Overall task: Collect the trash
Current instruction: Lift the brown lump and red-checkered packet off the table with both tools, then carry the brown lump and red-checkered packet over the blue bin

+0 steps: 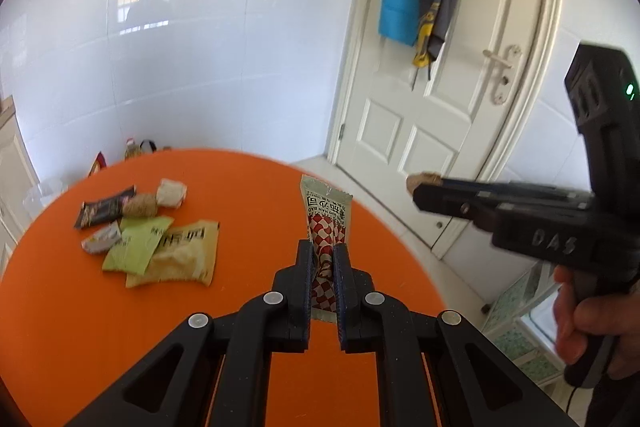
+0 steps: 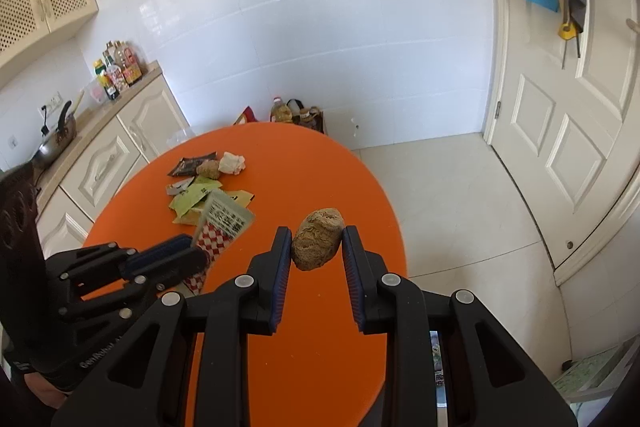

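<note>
The left claw (image 1: 323, 259) is clamped on a red-and-white checkered sachet (image 1: 326, 223), which stands up from the fingers above the orange surface (image 1: 80, 327). The right claw (image 2: 316, 243) pinches a brown crumpled lump (image 2: 318, 239) between its pads, seemingly held clear above the orange surface's right part, though the height is hard to judge. On the far left part of that surface lies a heap of trash: a dark wrapper (image 1: 105, 211), a white wad (image 1: 171, 193), a green packet (image 1: 136, 245) and a yellow packet (image 1: 180, 255), overlapping one another.
</note>
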`<action>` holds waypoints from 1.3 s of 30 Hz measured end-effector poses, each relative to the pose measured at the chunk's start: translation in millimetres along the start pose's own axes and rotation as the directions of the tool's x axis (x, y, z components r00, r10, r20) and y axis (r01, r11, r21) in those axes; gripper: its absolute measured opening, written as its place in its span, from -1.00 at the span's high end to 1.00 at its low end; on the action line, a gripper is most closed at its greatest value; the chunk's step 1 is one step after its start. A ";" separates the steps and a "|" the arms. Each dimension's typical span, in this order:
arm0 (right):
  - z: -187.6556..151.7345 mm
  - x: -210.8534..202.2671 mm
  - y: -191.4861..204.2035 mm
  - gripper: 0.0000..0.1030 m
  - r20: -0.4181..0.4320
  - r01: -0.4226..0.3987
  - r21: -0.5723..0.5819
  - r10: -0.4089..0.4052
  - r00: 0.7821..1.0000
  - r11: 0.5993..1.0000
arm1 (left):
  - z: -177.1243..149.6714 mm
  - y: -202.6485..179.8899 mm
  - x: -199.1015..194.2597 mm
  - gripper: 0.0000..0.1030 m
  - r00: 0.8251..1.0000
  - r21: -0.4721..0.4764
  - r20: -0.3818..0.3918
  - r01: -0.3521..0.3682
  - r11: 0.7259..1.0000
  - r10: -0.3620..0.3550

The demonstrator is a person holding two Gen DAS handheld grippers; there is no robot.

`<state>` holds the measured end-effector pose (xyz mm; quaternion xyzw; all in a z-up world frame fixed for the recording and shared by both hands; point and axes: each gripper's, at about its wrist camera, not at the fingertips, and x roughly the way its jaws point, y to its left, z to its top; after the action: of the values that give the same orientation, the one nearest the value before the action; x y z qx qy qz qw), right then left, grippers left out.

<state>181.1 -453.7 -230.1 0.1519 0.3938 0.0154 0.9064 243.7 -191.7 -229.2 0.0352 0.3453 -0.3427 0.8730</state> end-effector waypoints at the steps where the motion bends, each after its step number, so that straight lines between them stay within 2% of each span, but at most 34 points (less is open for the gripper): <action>1: 0.3 -4.4 -2.0 0.50 0.009 0.007 0.001 -0.007 1.000 1.000 | 2.1 -2.1 -4.1 0.89 1.000 0.006 0.010 0.007 1.000 -0.007; 9: 4.2 -55.0 -40.6 0.49 0.091 0.082 0.041 -0.086 0.992 0.996 | 34.5 -42.8 -30.2 0.89 0.991 0.073 0.102 0.085 0.994 -0.092; 14: -0.7 -92.9 -81.7 0.49 0.128 0.162 0.096 -0.173 0.976 0.982 | 50.9 -79.4 -25.5 0.89 0.980 0.120 0.114 0.150 0.981 -0.164; 17: -9.0 -109.0 -110.4 0.49 0.129 0.208 0.138 -0.226 0.966 0.968 | 55.7 -103.3 -9.3 0.89 0.975 0.148 0.090 0.188 0.971 -0.202; 20: -21.6 -115.4 -138.5 0.49 0.112 0.236 0.190 -0.260 0.959 0.953 | 57.8 -125.4 18.2 0.89 0.972 0.168 0.037 0.223 0.960 -0.232; 26: -59.6 -92.3 -200.0 0.49 0.006 0.259 0.289 -0.273 0.962 0.922 | 44.7 -159.9 94.5 0.89 0.952 0.169 -0.162 0.286 0.943 -0.260; 29: -80.9 -66.3 -228.8 0.49 -0.062 0.248 0.338 -0.242 0.968 0.908 | 36.3 -167.4 136.1 0.89 0.927 0.141 -0.272 0.304 0.942 -0.259; 31: -97.0 -45.8 -244.5 0.50 -0.112 0.247 0.363 -0.220 0.969 0.899 | 33.9 -169.1 159.6 0.89 0.918 0.135 -0.317 0.293 0.946 -0.240; 34: -116.4 -17.3 -266.0 0.49 -0.173 0.239 0.400 -0.183 0.968 0.885 | 30.7 -172.8 195.4 0.89 0.894 0.125 -0.393 0.286 0.950 -0.218; 39: -144.3 22.6 -298.8 0.46 -0.238 0.211 0.481 -0.105 0.966 0.851 | 30.8 -176.9 247.3 0.87 0.845 0.108 -0.499 0.282 0.953 -0.194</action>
<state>65.6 -697.3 -424.9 0.3473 0.4855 -0.1470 0.7887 281.6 -477.8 -329.9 0.1535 0.5217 -0.4584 0.7030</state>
